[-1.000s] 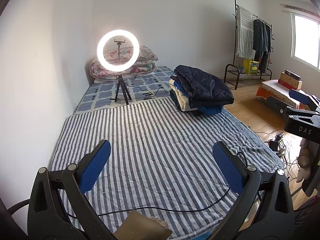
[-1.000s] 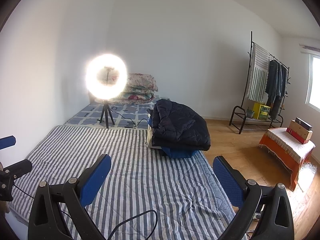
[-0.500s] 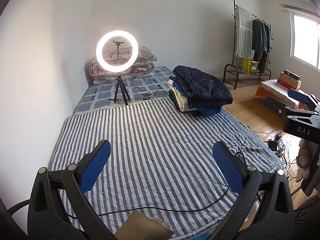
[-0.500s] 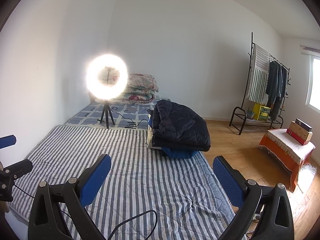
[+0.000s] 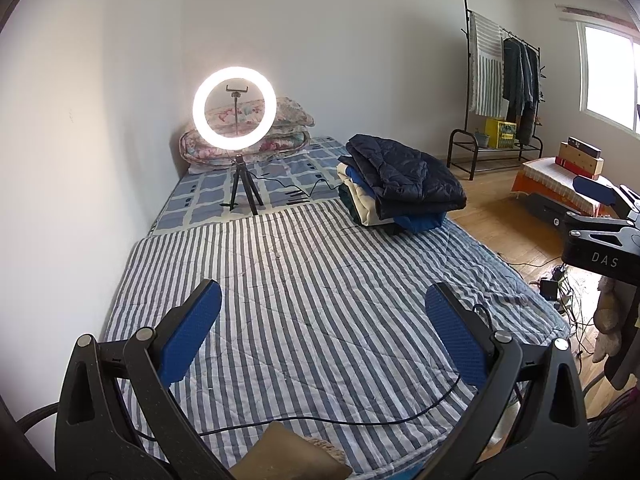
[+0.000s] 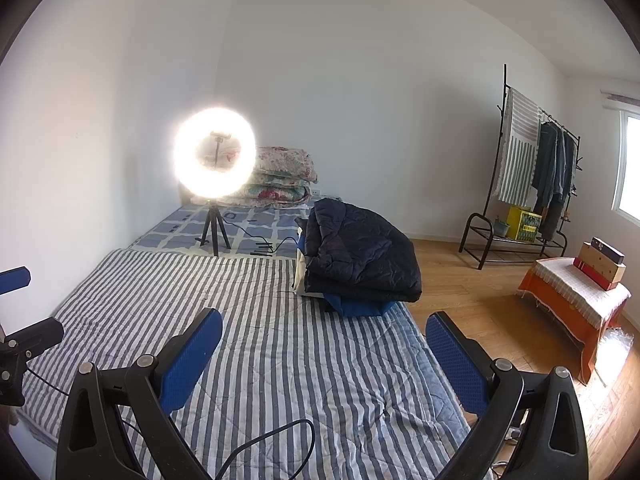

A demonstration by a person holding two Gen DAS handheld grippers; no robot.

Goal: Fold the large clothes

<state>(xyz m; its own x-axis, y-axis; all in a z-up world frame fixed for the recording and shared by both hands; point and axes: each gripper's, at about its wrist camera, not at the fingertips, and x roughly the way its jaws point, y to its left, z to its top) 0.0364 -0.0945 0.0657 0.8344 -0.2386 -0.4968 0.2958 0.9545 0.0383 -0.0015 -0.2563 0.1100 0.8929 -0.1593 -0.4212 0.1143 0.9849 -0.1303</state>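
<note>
A stack of folded clothes topped by a dark navy quilted jacket (image 5: 404, 178) (image 6: 360, 256) rests at the far right of the striped bed cover (image 5: 304, 288) (image 6: 280, 340). My left gripper (image 5: 322, 308) is open above the near end of the bed, nothing between its blue pads. My right gripper (image 6: 324, 332) is open too and empty, hovering over the bed's right half. In the left wrist view the right gripper (image 5: 596, 216) shows at the right edge. The left gripper's blue fingertip (image 6: 14, 280) shows at the left edge of the right wrist view.
A lit ring light on a tripod (image 5: 234, 108) (image 6: 215, 152) stands behind the striped cover, with folded floral quilts (image 5: 280, 120) against the wall. A black cable (image 5: 320, 420) crosses the near bed edge. Clothes rack (image 6: 532, 184), an orange-covered stool (image 6: 576, 304) and floor cables (image 5: 556, 292) stand to the right.
Almost nothing moved: both views drift very slightly and both grippers stay open and empty.
</note>
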